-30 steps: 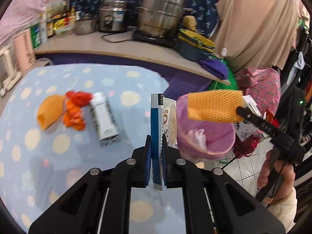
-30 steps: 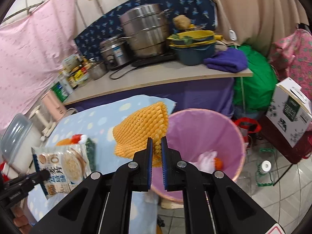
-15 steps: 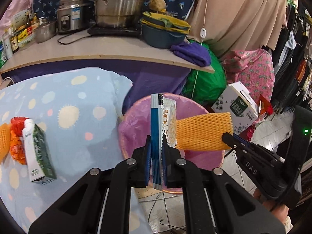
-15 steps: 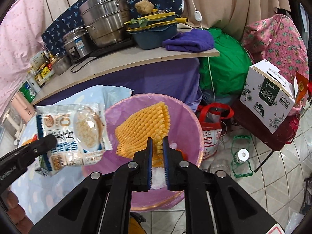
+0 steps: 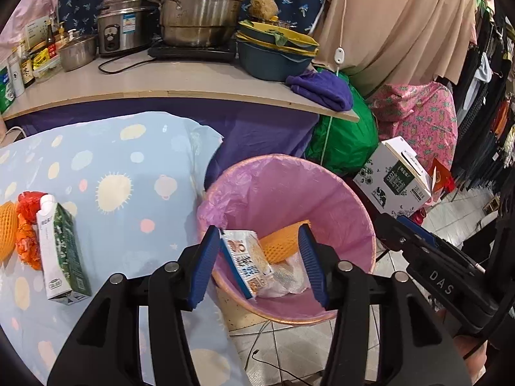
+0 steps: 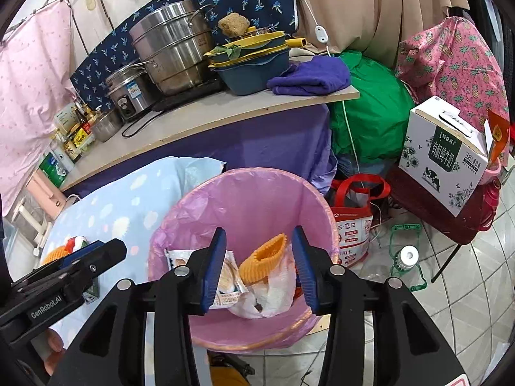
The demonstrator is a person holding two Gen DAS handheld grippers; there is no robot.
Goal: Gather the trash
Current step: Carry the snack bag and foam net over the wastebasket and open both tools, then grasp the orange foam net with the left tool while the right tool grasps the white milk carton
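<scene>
left gripper (image 5: pixel 257 267) fingers wide, empty | right gripper (image 6: pixel 260 268) same | orange foam net (image 6: pixel 262 259) crumpled in bin (image 6: pixel 206 199)

A table covered by a light blue cloth with pale spots (image 5: pixel 135 167) fills the left of the left wrist view. Near its left edge a green-and-white carton (image 5: pixel 61 254) lies on its side, touching crumpled red-orange netting (image 5: pixel 27 225) and an orange foam fruit net (image 5: pixel 6 230) further left. Beyond, a wooden counter (image 5: pixel 180 78) carries a steel steamer pot (image 5: pixel 201 13), a rice cooker (image 5: pixel 124 30), stacked basins (image 5: pixel 273 51), a folded purple towel (image 5: pixel 322 88), and bottles (image 5: pixel 22 64) at far left.
</scene>
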